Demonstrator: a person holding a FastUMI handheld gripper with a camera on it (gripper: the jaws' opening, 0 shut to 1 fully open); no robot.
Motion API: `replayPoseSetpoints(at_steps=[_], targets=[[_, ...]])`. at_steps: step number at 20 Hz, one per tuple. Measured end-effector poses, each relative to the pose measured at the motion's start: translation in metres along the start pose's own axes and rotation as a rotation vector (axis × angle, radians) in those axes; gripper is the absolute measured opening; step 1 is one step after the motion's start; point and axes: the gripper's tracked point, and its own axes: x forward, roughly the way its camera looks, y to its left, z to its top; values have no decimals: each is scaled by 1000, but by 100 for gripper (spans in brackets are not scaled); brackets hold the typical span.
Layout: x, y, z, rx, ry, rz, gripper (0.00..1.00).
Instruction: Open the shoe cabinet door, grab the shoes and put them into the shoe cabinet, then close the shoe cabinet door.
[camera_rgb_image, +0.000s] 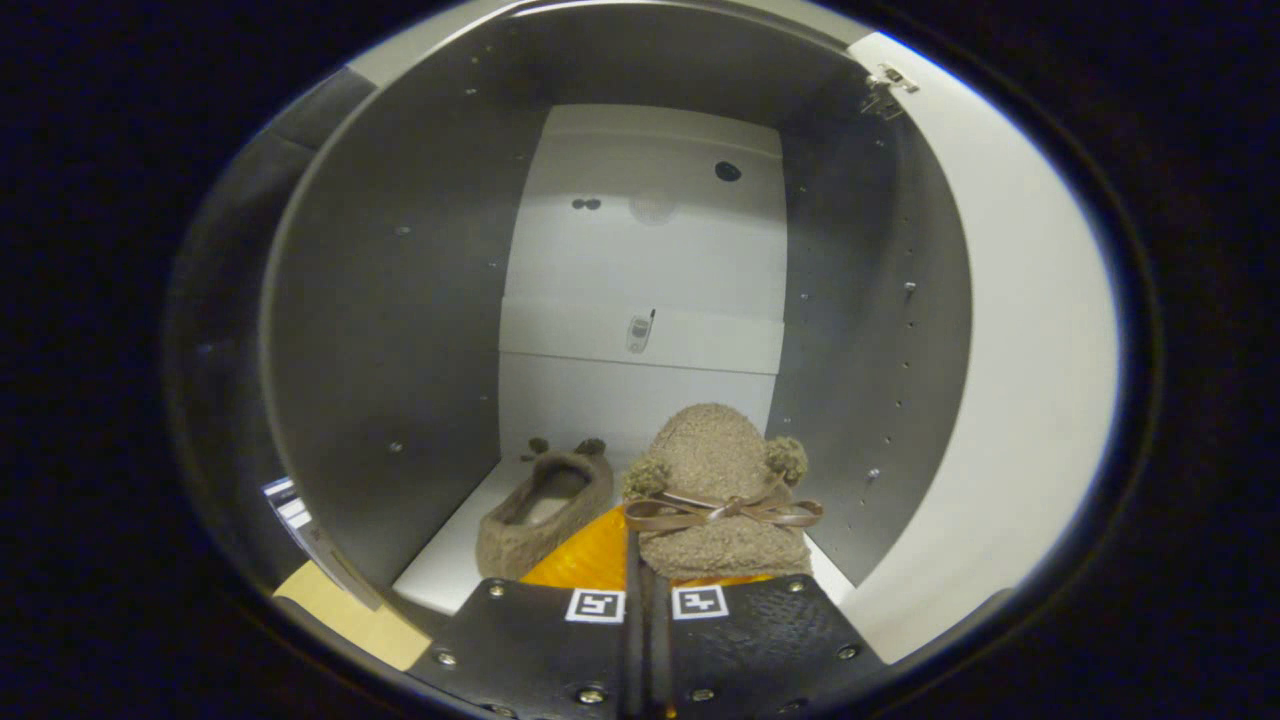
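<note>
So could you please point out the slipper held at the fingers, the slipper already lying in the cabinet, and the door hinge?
Held slipper (722, 470): gripper view, fuzzy upper above the bow.
Lying slipper (545, 510): gripper view, rim of its opening.
Door hinge (886, 88): gripper view, metal plate on the open door.

Claw (647, 600) clamping slipper (722, 490) inside cabinet (400, 300)

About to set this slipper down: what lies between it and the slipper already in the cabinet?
Gripper view: bare white cabinet floor separates the held slipper from the other slipper. Gripper fingers pinch the held one.
</note>
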Motion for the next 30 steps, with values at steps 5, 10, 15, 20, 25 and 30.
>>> replayPoseSetpoints(at_steps=[5, 10, 15, 20, 25, 30], targets=[[66, -12, -1, 50, 77, -26, 3], [105, -22, -30, 109, 182, -34, 3], [105, -26, -47, 81, 245, -50, 28], [91, -22, -51, 40, 267, -44, 58], [66, -12, -50, 17, 271, -28, 60], [29, -7, -39, 31, 226, 0, 62]])
